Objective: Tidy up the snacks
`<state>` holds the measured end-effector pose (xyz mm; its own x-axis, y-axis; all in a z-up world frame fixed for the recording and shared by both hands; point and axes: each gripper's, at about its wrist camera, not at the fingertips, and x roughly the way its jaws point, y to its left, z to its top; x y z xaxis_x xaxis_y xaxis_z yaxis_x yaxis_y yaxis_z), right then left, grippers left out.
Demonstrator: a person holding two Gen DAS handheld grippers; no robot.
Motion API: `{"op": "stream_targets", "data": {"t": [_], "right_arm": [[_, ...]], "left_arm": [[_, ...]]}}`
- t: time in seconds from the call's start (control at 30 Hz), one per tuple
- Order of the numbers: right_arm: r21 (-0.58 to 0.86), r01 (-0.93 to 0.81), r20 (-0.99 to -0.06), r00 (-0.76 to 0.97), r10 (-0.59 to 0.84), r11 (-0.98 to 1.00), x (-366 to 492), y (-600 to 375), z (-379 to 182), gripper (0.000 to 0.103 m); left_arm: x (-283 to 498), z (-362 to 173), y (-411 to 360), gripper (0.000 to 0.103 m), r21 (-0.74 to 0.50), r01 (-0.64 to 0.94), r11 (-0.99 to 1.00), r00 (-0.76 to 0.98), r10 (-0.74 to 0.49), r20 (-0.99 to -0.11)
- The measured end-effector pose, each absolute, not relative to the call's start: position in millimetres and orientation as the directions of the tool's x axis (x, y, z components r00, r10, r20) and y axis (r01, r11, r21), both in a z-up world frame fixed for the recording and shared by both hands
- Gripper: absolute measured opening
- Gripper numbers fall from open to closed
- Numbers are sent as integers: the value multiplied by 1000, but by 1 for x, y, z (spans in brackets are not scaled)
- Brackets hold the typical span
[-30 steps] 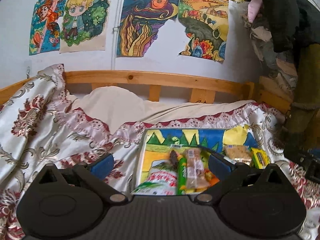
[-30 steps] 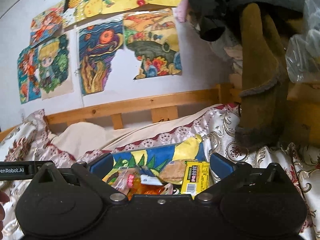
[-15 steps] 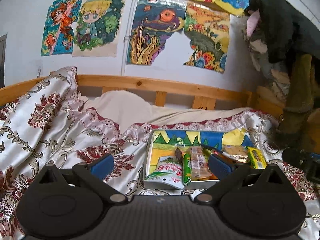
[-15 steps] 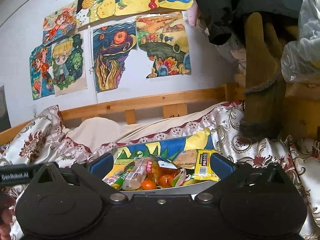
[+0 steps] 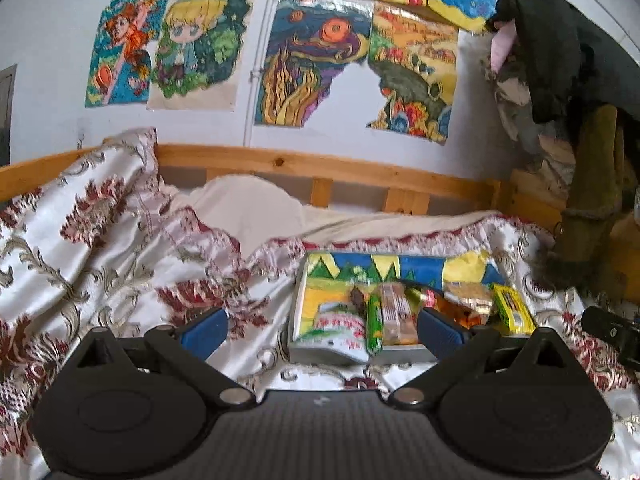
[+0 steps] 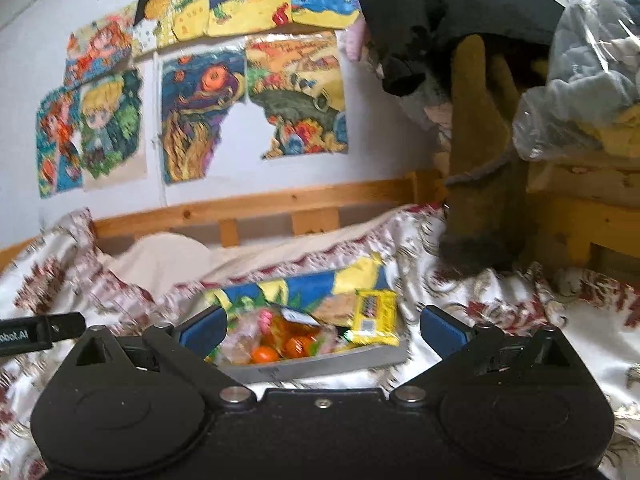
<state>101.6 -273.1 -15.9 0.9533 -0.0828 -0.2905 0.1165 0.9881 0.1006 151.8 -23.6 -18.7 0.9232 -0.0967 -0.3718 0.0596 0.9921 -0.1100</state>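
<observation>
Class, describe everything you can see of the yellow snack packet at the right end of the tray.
The yellow snack packet is a flat, glossy rectangular wrapper, plastic by its shine, bright yellow with a dark printed panel and a white patch at its near end; the print is too blurred to read. It lies tilted at the right end of the tray, its near end resting on the rim, beside a brown biscuit pack. Neither gripper touches it. It looks sealed and uncrushed.
</observation>
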Motion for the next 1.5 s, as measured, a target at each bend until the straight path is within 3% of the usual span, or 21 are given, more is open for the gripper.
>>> {"op": "stream_targets", "data": {"t": [0.33,0.8,1.03,1.27,1.5], "right_arm": [[66,108,-331,940,-81,992,93,-267,-26,102],[27,99,-344,935,-83,995,57,-248,-28,102],[25,53,-317,947,-43,998,33,-235,-21,102],[-11,92,-265,960,-91,996,12,-229,-16,102],[-35,89,-277,956,-96,995,11,-227,-17,102]], "left_arm": [[144,-36,-22,103,-129,-1,992,885,-59,-461],[97,-26,-17,103,-77,-41,996,896,3,-444],[74,-21,-4,103,-107,-80,991,893,23,-450],[60,-21,-12,103,-44,-61,997,901,36,-433],[40,-21,-8,103,-49,-61,997,908,35,-417]]}}
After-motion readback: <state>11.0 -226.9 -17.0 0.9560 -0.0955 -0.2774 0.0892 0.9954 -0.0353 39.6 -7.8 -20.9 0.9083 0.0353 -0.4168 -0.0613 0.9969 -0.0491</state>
